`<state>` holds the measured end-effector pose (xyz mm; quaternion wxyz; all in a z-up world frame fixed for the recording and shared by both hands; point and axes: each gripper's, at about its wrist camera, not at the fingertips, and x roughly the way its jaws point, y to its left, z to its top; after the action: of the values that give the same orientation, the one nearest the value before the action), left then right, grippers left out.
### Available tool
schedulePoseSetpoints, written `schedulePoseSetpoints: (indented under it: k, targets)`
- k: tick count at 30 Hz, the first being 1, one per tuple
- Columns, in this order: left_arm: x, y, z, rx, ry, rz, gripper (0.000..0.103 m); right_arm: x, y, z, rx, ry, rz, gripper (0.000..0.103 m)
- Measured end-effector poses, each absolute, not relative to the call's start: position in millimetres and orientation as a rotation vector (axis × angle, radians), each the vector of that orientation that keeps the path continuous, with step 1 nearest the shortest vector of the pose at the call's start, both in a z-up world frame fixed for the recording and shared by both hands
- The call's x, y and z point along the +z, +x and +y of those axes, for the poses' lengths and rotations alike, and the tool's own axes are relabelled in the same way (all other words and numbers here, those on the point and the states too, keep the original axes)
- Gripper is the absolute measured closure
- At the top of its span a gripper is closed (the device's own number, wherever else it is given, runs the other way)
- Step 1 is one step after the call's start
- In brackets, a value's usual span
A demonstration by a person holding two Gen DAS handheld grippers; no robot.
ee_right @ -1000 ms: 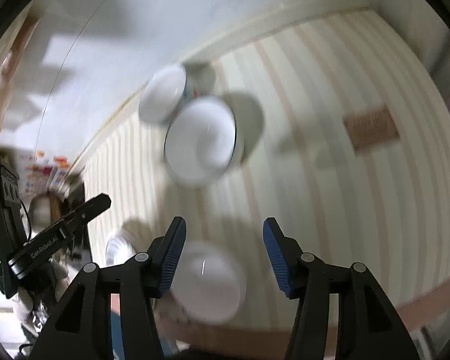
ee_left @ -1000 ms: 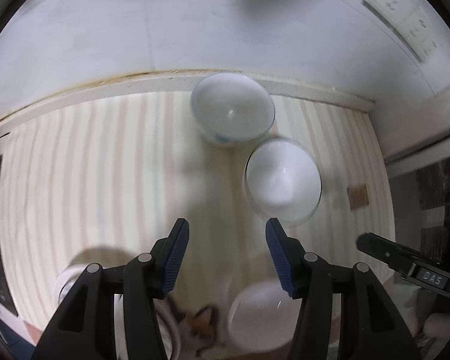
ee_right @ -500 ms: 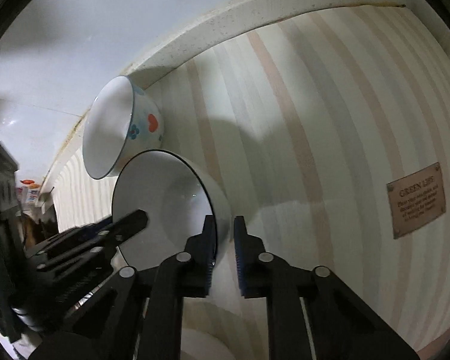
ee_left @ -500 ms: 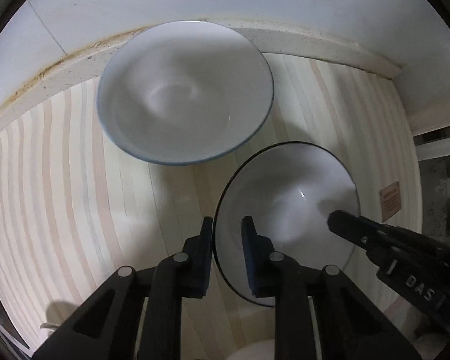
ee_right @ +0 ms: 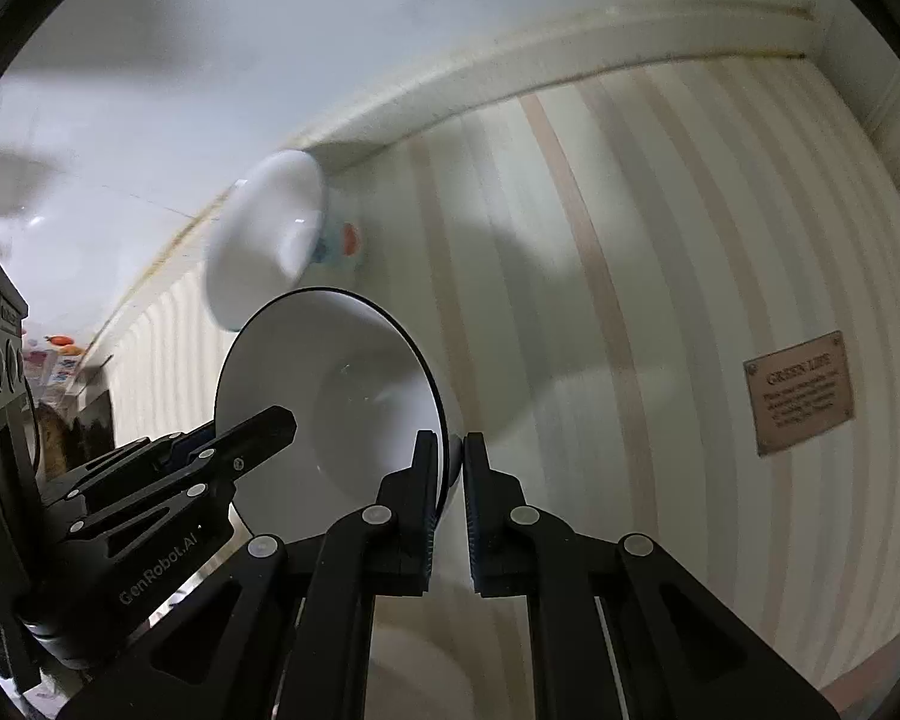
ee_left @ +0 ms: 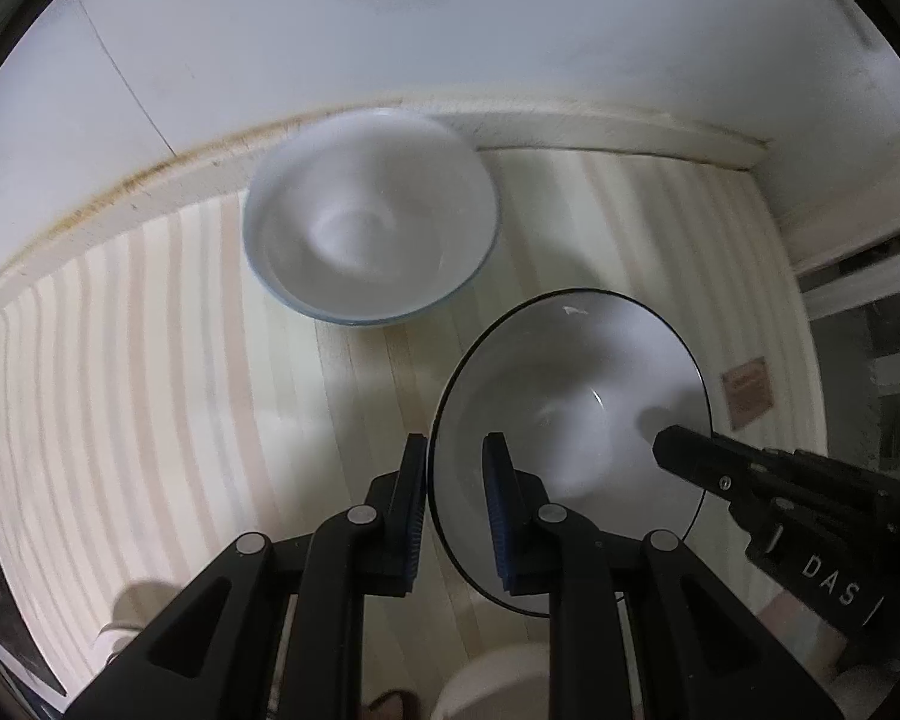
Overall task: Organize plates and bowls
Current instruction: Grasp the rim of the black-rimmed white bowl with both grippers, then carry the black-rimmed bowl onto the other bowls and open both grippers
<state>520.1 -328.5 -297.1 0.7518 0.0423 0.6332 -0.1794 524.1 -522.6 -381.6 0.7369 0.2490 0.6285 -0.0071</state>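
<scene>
On the striped desk (ee_left: 150, 396), my left tongs (ee_left: 455, 501) pinch the near rim of the black-edged white bowl (ee_left: 576, 396); my right tongs (ee_right: 450, 483) clamp its opposite rim. A second bowl (ee_left: 369, 219) sits just beyond, near the wall.

My left gripper (ee_left: 455, 501) — matte black linkage arms, silver pivot screws, ribbed blue pads on the fingers. My right gripper (ee_right: 450, 489) is the same build. White lettering on the housings — "DAS" on the right one, "GenRobot.AI" on the left.
</scene>
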Motion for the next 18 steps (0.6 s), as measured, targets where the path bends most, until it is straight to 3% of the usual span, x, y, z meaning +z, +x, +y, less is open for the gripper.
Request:
schedulePoseSetpoints:
  k: [9, 18]
  targets:
    - [-241, 465, -307, -0.437, 0.098, 1.305, 0.087, -310, 469, -507, 0.024, 0.510, 1.315, 0.093]
    - [-259, 407, -285, -0.466, 0.125, 1.366, 0.087, -306, 395, -478, 0.045, 0.521, 1.366, 0.093]
